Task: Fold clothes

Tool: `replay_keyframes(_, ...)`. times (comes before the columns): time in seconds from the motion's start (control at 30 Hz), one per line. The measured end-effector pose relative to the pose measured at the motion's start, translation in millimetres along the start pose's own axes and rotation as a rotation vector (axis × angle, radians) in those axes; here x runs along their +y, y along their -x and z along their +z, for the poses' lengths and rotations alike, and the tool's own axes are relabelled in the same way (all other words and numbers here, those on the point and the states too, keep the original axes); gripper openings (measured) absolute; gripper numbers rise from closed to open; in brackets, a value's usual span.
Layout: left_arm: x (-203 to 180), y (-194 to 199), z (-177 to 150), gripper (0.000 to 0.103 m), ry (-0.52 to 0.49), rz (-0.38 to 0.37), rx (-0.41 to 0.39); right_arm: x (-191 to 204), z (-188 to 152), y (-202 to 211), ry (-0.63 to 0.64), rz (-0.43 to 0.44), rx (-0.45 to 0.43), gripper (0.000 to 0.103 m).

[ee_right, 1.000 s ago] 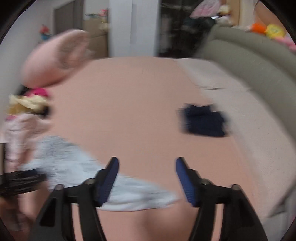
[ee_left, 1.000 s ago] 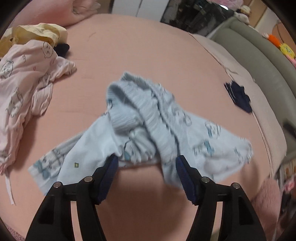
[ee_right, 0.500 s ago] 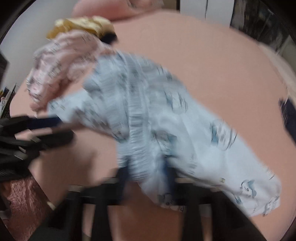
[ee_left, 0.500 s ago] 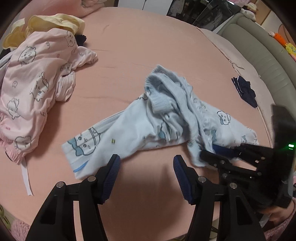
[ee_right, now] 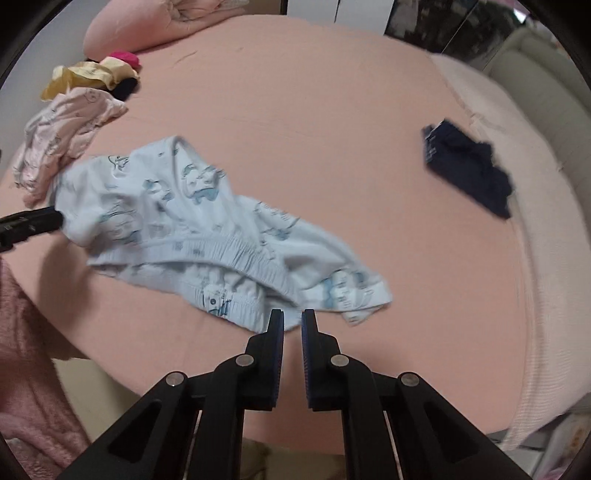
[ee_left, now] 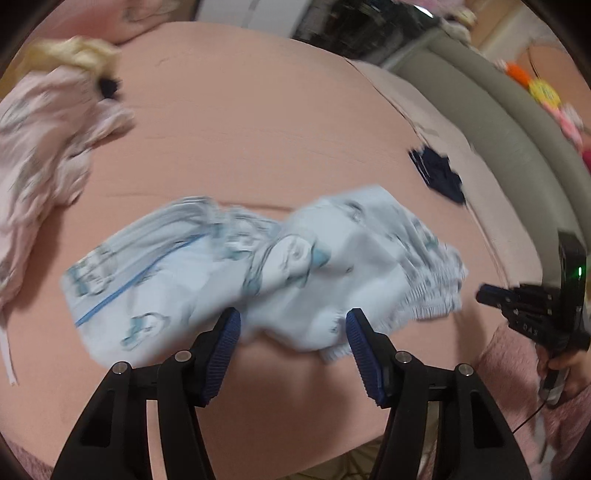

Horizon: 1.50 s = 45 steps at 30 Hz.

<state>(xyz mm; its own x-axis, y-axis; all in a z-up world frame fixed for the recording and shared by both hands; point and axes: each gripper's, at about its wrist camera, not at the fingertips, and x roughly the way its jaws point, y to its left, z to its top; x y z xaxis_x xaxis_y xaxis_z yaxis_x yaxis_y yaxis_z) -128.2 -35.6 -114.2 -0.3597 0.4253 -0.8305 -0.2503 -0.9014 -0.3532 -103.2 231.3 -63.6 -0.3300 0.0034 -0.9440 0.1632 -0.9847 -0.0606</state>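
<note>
Pink bedsheet (ee_right: 332, 110) as landmark: pink pillow (ee_right: 147, 29) at its far left corner; grey-green sofa (ee_left: 517, 122) along its right edge; toys (ee_left: 539, 88) atop the sofa.

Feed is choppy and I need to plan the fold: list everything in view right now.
bed sheet: 1, salmon pink, under everything
pyjama bottoms: 1, light blue print, crumpled mid-bed
pink garment: 1, pale pink print, far left
yellow garment: 1, behind the pink one
navy garment: 1, right side of the bed
pillow: 1, pink, far edge
sofa: 1, grey-green, right
left gripper: black, blue pads, open at the bottoms
right gripper: same, shut at the waistband edge
</note>
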Motion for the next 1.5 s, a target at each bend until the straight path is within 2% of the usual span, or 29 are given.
replay_keyframes(0.07,-20,-1,-6,0.057,-0.062,0.009,0.009,11,-1,-6,0.015,0.020,0.001,0.007)
replay_keyframes(0.17,-25,10,-21,0.057,-0.053,0.101,-0.044,33,3,-13,0.046,0.034,-0.009,0.007)
replay_keyframes(0.2,-24,14,-25,0.057,-0.045,0.103,-0.058,39,6,-15,0.054,0.027,-0.014,0.007)
replay_keyframes(0.27,-30,14,-31,0.054,-0.062,0.033,-0.032,33,7,-12,0.045,-0.024,-0.039,0.008)
replay_keyframes(0.3,-36,14,-33,0.048,-0.093,0.013,-0.024,29,7,-10,0.028,-0.036,-0.045,0.008)
replay_keyframes(0.33,-43,13,-36,0.041,-0.127,0.000,-0.022,21,6,-7,-0.005,-0.032,-0.053,0.009)
replay_keyframes(0.37,-47,10,-37,0.037,-0.133,-0.044,-0.012,9,5,-3,-0.053,-0.005,-0.058,0.009)
replay_keyframes(0.4,-49,4,-36,0.031,-0.107,-0.085,0.004,3,5,-4,-0.089,0.018,-0.051,0.009)
replay_keyframes(0.43,-51,-4,-35,0.031,-0.074,-0.117,0.021,-5,5,-7,-0.124,0.035,-0.039,0.009)
replay_keyframes(0.47,-53,-13,-33,0.031,-0.066,-0.118,0.034,-14,6,-15,-0.155,0.036,-0.013,0.009)
replay_keyframes(0.57,-62,-36,-25,0.031,-0.109,0.015,0.035,-24,5,-29,-0.202,0.048,0.029,0.009)
replay_keyframes(0.67,-63,-38,-17,0.031,-0.146,0.113,0.009,-30,7,-39,-0.226,0.058,0.052,0.009)
replay_keyframes(0.8,-57,-25,-11,0.031,-0.135,0.140,-0.016,-43,16,-48,-0.212,0.045,0.061,0.009)
replay_keyframes(0.87,-56,-20,-11,0.031,-0.160,0.186,-0.033,-41,17,-49,-0.217,0.063,0.046,0.009)
replay_keyframes(0.97,-49,-20,-12,0.031,-0.167,0.174,-0.027,-35,17,-54,-0.195,0.039,0.054,0.009)
replay_keyframes(1.03,-44,-30,-13,0.031,-0.152,0.143,0.024,-39,15,-53,-0.216,0.038,0.049,0.009)
replay_keyframes(1.13,-45,-41,-19,0.031,-0.172,0.146,0.055,-47,13,-40,-0.225,0.081,0.016,0.009)
replay_keyframes(1.27,-55,-46,-25,0.031,-0.215,0.174,0.043,-42,10,-24,-0.193,0.137,-0.012,0.011)
replay_keyframes(1.33,-56,-49,-24,0.031,-0.207,0.198,0.029,-41,11,-30,-0.181,0.125,-0.011,0.025)
replay_keyframes(1.37,-57,-50,-23,0.031,-0.198,0.203,0.029,-41,13,-37,-0.181,0.105,-0.001,0.028)
replay_keyframes(1.43,-62,-48,-22,0.031,-0.200,0.193,0.027,-32,5,-38,-0.207,0.078,0.022,0.029)
replay_keyframes(1.5,-64,-42,-25,0.031,-0.209,0.160,0.020,-39,7,-50,-0.226,0.064,0.038,0.029)
